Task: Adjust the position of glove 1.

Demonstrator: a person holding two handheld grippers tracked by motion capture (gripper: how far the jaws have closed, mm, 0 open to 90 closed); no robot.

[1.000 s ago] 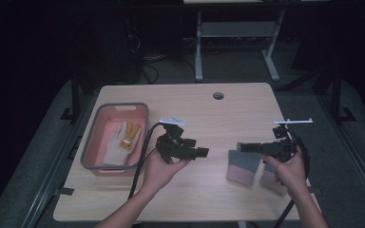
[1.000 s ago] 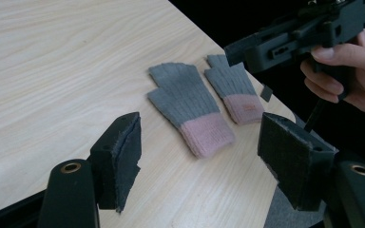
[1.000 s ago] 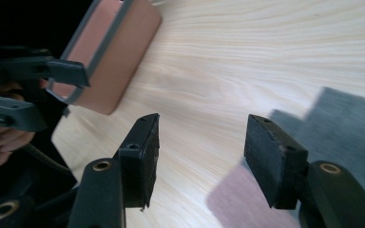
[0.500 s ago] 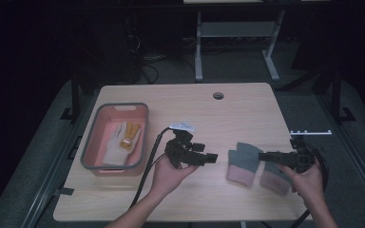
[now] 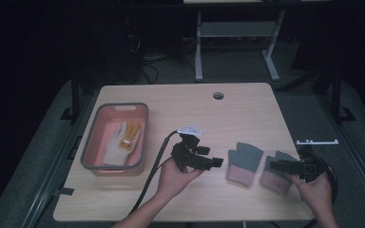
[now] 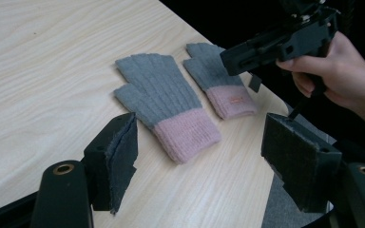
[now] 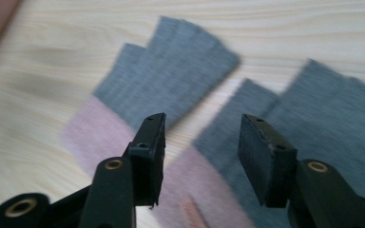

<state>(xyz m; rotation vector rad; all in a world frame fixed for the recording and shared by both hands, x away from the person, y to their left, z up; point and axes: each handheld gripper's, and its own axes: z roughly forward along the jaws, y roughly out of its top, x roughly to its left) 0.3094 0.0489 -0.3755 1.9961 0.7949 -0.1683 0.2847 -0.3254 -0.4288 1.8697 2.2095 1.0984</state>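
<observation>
Gloves are what we see first: two grey knitted fingerless gloves with pink cuffs lie flat, side by side, on the pale wooden table (image 5: 247,109), at the lower right of the high view. The nearer-centre glove (image 5: 244,163) and the far-right glove (image 5: 276,172) sit just apart. Our left gripper (image 5: 217,163), at lower centre, points toward them with its jaws spread wide and nothing between them. Our right gripper (image 5: 274,166) hovers over the far-right glove, jaws parted and empty as well. At the left of that view, a pink plastic basin with a grey rim (image 5: 95,145) holds a pale glove with orange patches (image 5: 122,138).
</observation>
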